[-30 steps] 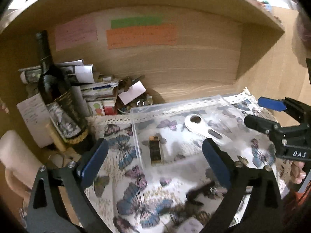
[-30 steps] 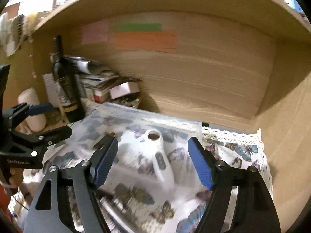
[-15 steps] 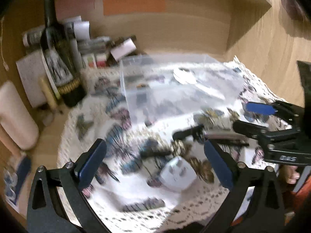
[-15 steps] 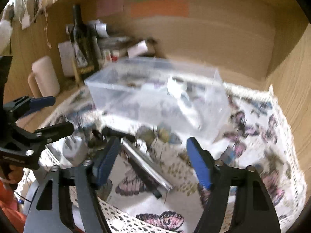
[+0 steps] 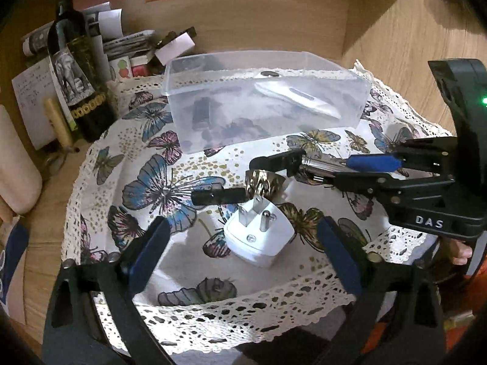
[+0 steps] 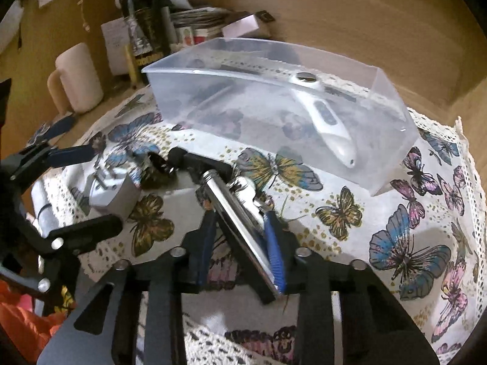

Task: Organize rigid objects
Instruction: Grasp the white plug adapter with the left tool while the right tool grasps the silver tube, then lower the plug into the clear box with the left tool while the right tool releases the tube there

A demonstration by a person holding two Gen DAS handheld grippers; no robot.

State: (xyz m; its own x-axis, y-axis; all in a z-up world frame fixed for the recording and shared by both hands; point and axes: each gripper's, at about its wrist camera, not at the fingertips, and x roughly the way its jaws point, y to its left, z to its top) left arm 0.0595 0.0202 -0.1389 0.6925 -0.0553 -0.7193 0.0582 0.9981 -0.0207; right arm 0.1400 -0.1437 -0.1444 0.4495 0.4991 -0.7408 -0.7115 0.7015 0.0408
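A clear plastic box (image 5: 359, 88) (image 6: 392, 94) stands on the butterfly cloth and holds a white device (image 5: 298, 97) (image 6: 328, 124) and a small dark item (image 5: 202, 114). My right gripper (image 6: 243, 237) is shut on a chrome and black tool (image 6: 231, 210), also in the left wrist view (image 5: 292, 161). My left gripper (image 5: 240, 240) is open around a white plug adapter (image 5: 258, 237) (image 6: 112, 191) without touching it. A black stick (image 5: 219, 196) and a gold patterned piece (image 5: 263, 184) lie just beyond the adapter.
A dark wine bottle (image 5: 76, 70) (image 6: 146, 30) stands at the back left with stacked papers and boxes (image 5: 127, 45). A cream cylinder (image 6: 79, 82) lies left. Wooden alcove walls (image 5: 274, 15) close the back and right. The lace cloth edge (image 5: 243, 313) is near me.
Both grippers have pulled back from the box toward the cloth's front. My right gripper has closed on the chrome tool. My left gripper now frames the white adapter.
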